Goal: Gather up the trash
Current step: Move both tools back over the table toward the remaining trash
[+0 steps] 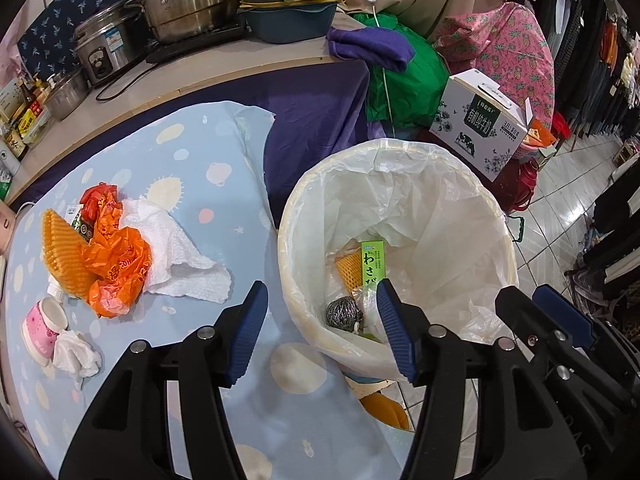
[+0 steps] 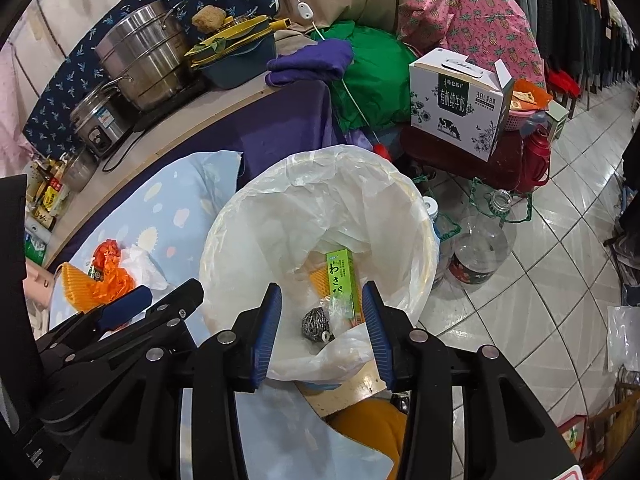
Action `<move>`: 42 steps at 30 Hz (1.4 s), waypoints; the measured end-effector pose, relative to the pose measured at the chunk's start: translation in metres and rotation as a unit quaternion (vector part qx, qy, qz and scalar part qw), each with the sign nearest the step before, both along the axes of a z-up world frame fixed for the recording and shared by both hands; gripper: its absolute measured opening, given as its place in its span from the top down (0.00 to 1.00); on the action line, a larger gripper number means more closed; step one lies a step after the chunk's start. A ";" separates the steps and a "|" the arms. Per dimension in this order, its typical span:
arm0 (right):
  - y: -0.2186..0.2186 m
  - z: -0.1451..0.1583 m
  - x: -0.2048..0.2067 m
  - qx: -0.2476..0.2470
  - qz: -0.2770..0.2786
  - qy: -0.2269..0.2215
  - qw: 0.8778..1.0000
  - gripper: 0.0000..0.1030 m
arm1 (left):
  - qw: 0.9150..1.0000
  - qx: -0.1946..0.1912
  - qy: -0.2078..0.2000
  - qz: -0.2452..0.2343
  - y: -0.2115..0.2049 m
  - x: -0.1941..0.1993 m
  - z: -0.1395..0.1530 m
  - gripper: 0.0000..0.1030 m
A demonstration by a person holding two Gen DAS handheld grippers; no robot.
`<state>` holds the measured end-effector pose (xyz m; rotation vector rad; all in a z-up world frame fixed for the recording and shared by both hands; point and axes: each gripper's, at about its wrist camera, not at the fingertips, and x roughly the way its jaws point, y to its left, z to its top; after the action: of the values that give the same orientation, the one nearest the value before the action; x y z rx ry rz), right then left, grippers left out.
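Cluttered shop corner, with a pale blue spotted cloth [image 1: 192, 168] spread over a low table beside the kitchen counter.

What remains to collect sits at the left of the left wrist view: an orange plastic bag [image 1: 114, 258] heaped over a yellow foam net [image 1: 60, 256], a white paper towel [image 1: 180, 256] touching its right edge, and below them a small pink cup [image 1: 40, 328] with a crumpled tissue [image 1: 76, 354] against it. The bag's long axis runs roughly top to bottom in that frame.

Right of the pile stands the lined bin [image 1: 400, 184], already holding a green box [image 1: 374, 260] and a steel scourer [image 1: 344, 312].

The left gripper [image 1: 320, 332] is empty, jaws parted, straddling the bin's near rim; the pile lies up and left of it. The right gripper [image 2: 320, 332], jaws also apart and apparently holding nothing, hangs over the bin, farther from the pile, so the left looks better placed.
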<state>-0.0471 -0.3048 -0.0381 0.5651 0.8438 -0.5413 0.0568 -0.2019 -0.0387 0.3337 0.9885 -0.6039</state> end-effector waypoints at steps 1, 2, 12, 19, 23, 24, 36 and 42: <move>0.001 0.001 0.000 -0.001 0.001 -0.001 1.000 0.60 | 1.000 -0.001 -0.001 0.001 0.002 0.000 0.001 0.48; 0.003 0.003 0.000 -0.003 0.002 -0.003 1.000 0.59 | 1.000 -0.003 -0.001 0.003 0.004 0.001 0.002 0.48; 0.024 0.019 0.006 -0.018 0.017 -0.016 1.000 0.55 | 0.999 -0.018 -0.009 0.030 0.033 0.008 0.014 0.48; 0.045 0.031 0.015 -0.030 0.037 -0.026 0.999 0.54 | 0.998 -0.028 -0.023 0.058 0.065 0.011 0.026 0.48; 0.062 0.035 0.022 -0.036 0.053 -0.029 0.998 0.53 | 0.996 -0.033 -0.029 0.079 0.088 0.014 0.033 0.47; 0.066 0.036 0.024 -0.037 0.058 -0.029 0.997 0.53 | 0.995 -0.035 -0.030 0.083 0.093 0.015 0.034 0.47; 0.129 0.032 0.049 -0.054 0.121 -0.023 0.991 0.46 | 0.985 -0.028 -0.038 0.163 0.177 0.028 0.029 0.31; 0.159 0.027 0.059 -0.059 0.148 -0.022 0.987 0.44 | 0.975 -0.007 -0.032 0.221 0.233 0.039 0.010 0.25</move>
<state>0.0121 -0.1457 -0.0108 0.3332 0.8302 -0.3034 0.0958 0.0312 -0.0286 0.1121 0.9565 -0.1925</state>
